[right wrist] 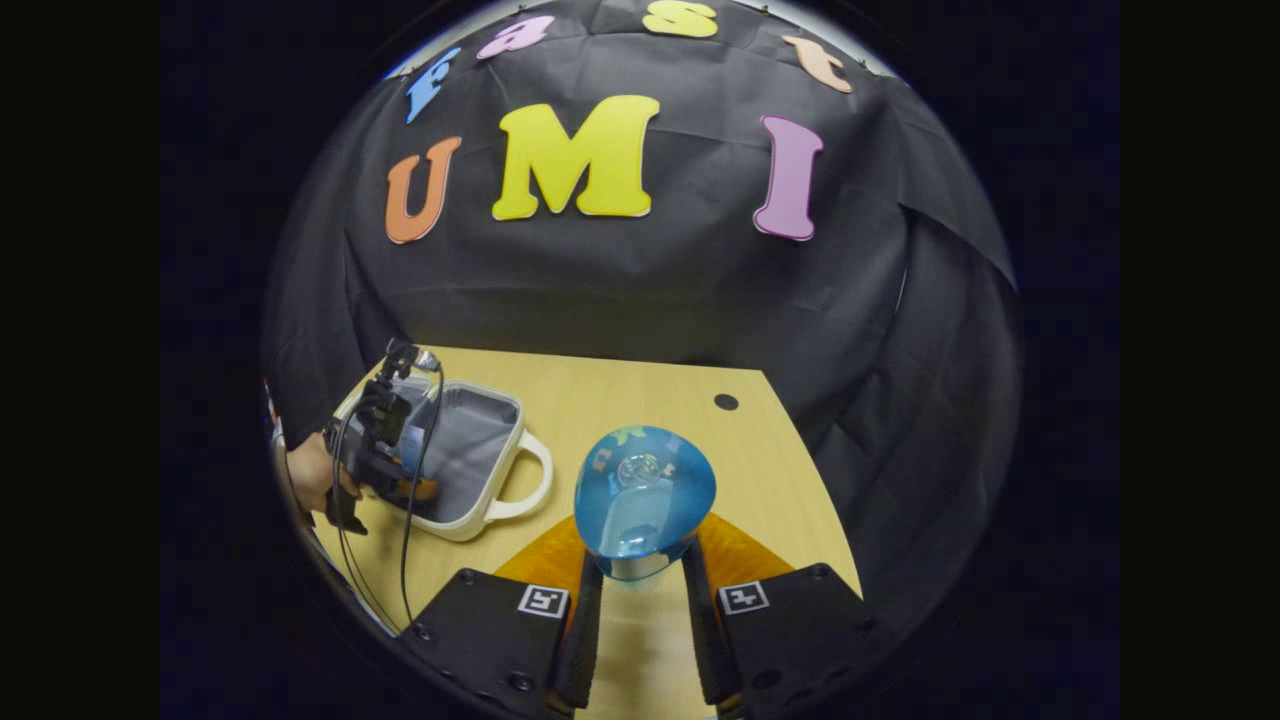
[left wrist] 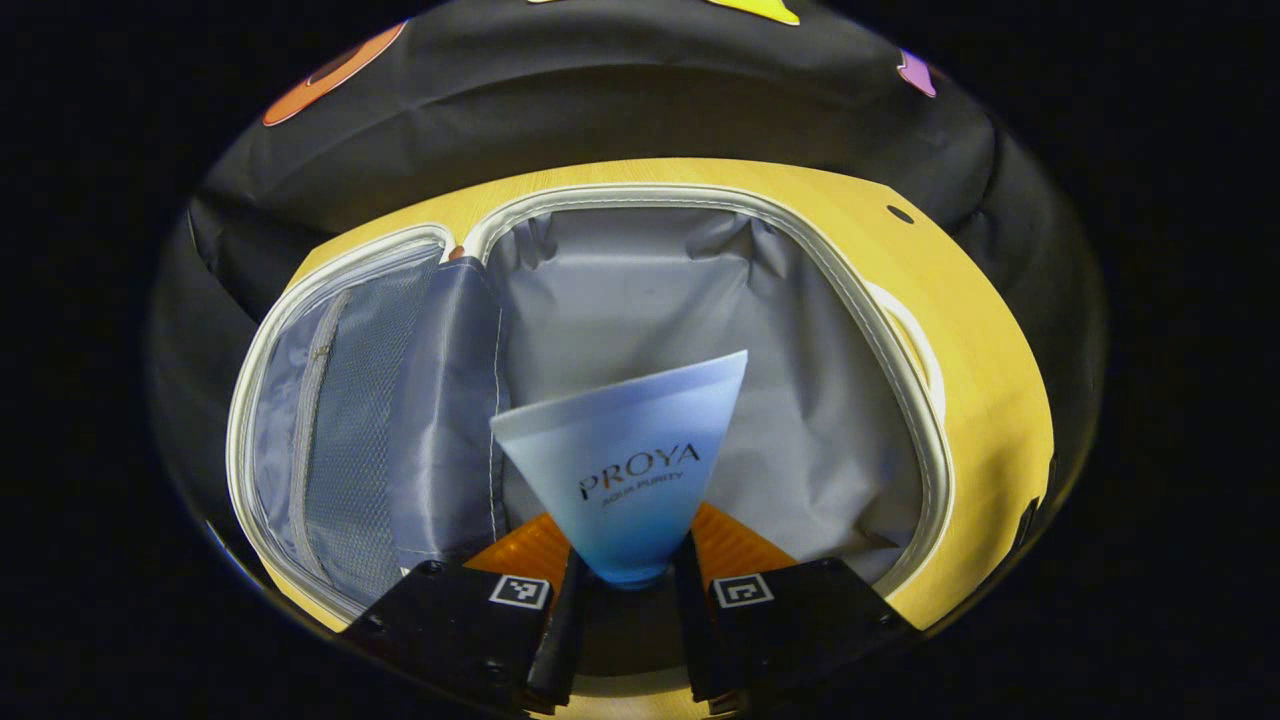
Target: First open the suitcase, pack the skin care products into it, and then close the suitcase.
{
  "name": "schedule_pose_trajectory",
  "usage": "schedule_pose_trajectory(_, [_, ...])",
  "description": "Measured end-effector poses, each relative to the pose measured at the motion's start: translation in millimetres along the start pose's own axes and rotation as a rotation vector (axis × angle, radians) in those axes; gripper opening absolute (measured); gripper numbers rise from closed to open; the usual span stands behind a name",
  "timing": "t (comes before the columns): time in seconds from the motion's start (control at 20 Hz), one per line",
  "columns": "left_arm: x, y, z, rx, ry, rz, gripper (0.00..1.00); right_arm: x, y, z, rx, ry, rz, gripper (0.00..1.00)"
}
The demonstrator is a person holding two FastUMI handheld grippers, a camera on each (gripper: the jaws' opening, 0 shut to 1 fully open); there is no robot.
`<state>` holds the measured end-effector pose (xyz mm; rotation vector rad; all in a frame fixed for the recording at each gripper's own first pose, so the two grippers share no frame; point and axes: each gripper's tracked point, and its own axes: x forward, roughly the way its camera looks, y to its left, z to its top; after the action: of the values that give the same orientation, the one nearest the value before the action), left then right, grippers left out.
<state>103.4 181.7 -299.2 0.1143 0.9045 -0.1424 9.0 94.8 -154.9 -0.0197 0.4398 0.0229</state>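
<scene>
Between the two fingers of the left gripper (left wrist: 628, 590), at the bottom of the left gripper view, a pale blue cosmetic tube (left wrist: 625, 470) is pinched at its darker narrow end, its wide flat crimped end fanning upward. Just beyond the tube lies the open suitcase (left wrist: 900, 400), its grey fabric lining creased and its white zippered rim curving round the cavity. Left of the cavity lies the suitcase's lid half (left wrist: 350, 430), lined with a mesh pocket and a zip. Farther off, the wooden table (left wrist: 990, 400) runs to the black cloth wall.

At the foot of the right gripper view, the right gripper (right wrist: 640, 590) has both fingers pressed on the narrow base of a glossy blue bottle (right wrist: 645, 490), whose rounded body rises toward the camera above the tabletop. Past it, to the left, the white suitcase sits open on the table, its handle (right wrist: 530, 480) facing the bottle. A hand (right wrist: 315, 475) holds the left gripper over the suitcase's near left edge, cables trailing down from it. Behind the table's far edge hangs the black cloth.
</scene>
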Motion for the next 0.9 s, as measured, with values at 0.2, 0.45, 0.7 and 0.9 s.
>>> schedule_pose_trajectory(0.2, [8, 2, 5, -0.026, 0.078, 0.029, 0.45, 10, 12, 0, -0.017, 0.011, 0.034, 0.37])
schedule_pose_trajectory(0.45, [11, 2, 7, -0.036, 0.143, 0.048, 0.45, 21, 19, -5, -0.014, 0.03, 0.07, 0.38])
schedule_pose_trajectory(0.7, [12, 3, 6, -0.049, 0.176, 0.087, 0.64, 28, 17, -8, -0.014, 0.039, 0.098, 0.38])
schedule_pose_trajectory(0.9, [7, 7, 8, -0.031, 0.167, 0.159, 0.55, 33, 16, -3, -0.014, 0.039, 0.119, 0.37])
